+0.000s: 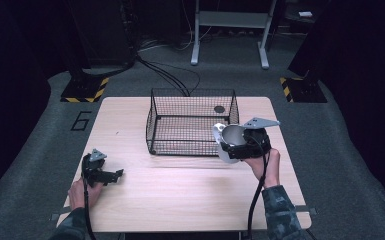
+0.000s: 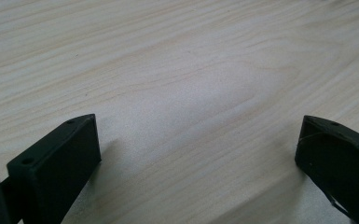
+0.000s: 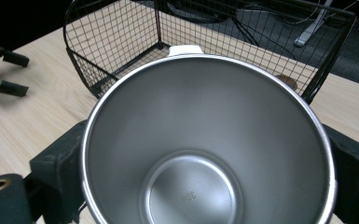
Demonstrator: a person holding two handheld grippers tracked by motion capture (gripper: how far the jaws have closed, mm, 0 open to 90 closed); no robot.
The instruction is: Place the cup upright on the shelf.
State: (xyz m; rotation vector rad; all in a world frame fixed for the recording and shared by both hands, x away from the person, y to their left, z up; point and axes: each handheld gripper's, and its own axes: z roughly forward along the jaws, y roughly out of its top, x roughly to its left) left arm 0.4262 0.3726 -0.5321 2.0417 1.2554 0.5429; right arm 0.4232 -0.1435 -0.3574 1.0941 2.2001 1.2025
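Observation:
My right gripper (image 1: 234,144) is shut on a stainless steel cup (image 1: 232,135) and holds it above the table, just outside the front right corner of a black wire basket (image 1: 152,120). The cup (image 3: 205,140) is empty, with a white tab (image 3: 185,49) on its far rim. Black jaws press on both its sides, and the basket (image 3: 116,42) lies right behind it. My left gripper (image 1: 119,174) rests on the wooden table (image 1: 180,190) at the front left. Its jaws stand wide open over bare wood (image 2: 191,70), with nothing between them (image 2: 198,135).
A small dark round thing (image 1: 219,109) lies in the basket's back right corner. Grey carpet surrounds the table, with a metal stand (image 1: 230,30) and cables (image 1: 170,75) beyond the far edge. The left gripper (image 3: 16,73) appears at the far left of the right gripper view.

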